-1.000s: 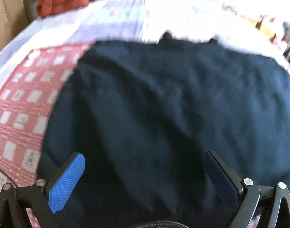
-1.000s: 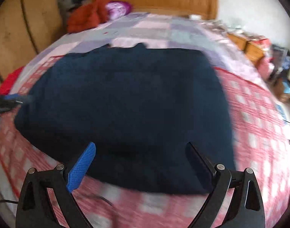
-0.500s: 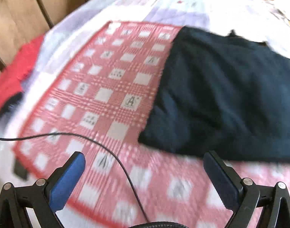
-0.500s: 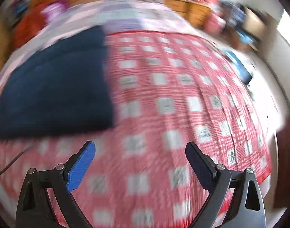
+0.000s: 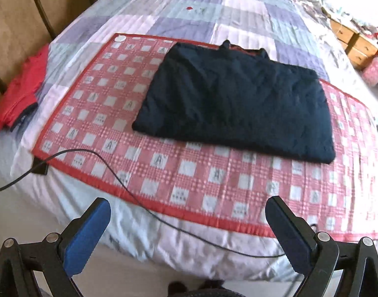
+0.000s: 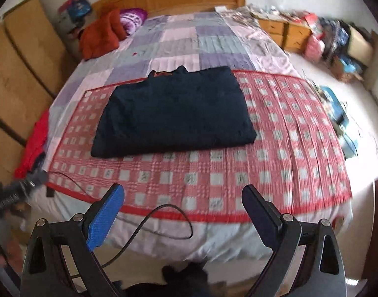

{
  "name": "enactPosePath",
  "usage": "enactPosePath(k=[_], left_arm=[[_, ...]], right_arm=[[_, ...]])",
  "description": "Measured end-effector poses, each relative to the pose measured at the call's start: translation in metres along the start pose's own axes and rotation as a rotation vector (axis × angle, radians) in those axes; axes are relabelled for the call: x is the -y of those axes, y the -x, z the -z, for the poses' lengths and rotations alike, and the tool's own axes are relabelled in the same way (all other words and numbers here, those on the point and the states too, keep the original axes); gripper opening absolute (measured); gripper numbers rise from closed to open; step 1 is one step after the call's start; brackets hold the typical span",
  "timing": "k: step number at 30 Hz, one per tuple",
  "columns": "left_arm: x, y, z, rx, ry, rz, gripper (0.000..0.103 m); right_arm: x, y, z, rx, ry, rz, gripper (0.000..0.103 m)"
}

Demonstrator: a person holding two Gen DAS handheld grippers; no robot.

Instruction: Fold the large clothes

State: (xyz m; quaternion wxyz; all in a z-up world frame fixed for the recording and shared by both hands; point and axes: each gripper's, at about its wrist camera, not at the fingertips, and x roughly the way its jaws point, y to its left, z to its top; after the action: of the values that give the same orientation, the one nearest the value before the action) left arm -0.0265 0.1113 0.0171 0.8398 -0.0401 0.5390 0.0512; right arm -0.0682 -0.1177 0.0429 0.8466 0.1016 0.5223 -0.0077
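Daylight comes from the far right of both claws and burns out the upper right corner in the left wrist view. The bed (image 5: 238, 12) is evenly bright, with soft shadows. Fisheye bending curves the edges strongly. The right wrist view has dark round corners, and its left and right borders are smeared.

My L gripper (image 5: 187, 219) hangs level, jaws spread wide, nothing btwn the blue pads. R gripper (image 6: 182, 208) same: jaws wide apart, empty, pointing fwd. L gripper also shows blurred at left edge of R wrist view.
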Motion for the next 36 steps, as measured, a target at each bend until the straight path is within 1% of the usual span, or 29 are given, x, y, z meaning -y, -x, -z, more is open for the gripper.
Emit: enactPosePath(k=[4, 7, 10, 13, 15, 17, 21, 29, 36], left_arm=[[0.008, 0.033, 0.02, 0.001, -0.015, -0.004, 0.103], [0.016, 0.056, 0.032, 0.025, -0.045, 0.008, 0.103], [0.026, 0.074, 0.04, 0.039, -0.07, 0.044, 0.103], [0.035, 0.091, 0.043, 0.076, -0.105, 0.024, 0.101], [0.036, 0.095, 0.042, 0.08, -0.105, 0.04, 0.101], [0.04, 0.097, 0.041, 0.081, -0.112, 0.044, 0.101], [0.05, 0.099, 0.038, 0.079, -0.123, 0.048, 0.101], [0.068, 0.096, 0.026, 0.083, -0.14, 0.048, 0.101], [0.074, 0.092, 0.023, 0.073, -0.141, 0.043, 0.101]], right_arm=[[-0.028, 0.023, 0.01, -0.034, 0.011, -0.026, 0.098], [-0.04, 0.042, 0.024, -0.058, 0.006, -0.026, 0.098], [-0.046, 0.057, 0.033, -0.045, 0.046, 0.003, 0.098], [-0.046, 0.07, 0.038, -0.027, 0.066, 0.015, 0.098], [-0.041, 0.075, 0.038, -0.015, 0.062, 0.013, 0.098], [-0.036, 0.081, 0.038, -0.006, 0.054, 0.006, 0.098], [-0.032, 0.088, 0.036, 0.011, 0.057, 0.019, 0.098], [-0.021, 0.091, 0.028, 0.008, 0.049, 0.015, 0.098], [-0.017, 0.088, 0.021, -0.001, 0.042, 0.017, 0.098]])
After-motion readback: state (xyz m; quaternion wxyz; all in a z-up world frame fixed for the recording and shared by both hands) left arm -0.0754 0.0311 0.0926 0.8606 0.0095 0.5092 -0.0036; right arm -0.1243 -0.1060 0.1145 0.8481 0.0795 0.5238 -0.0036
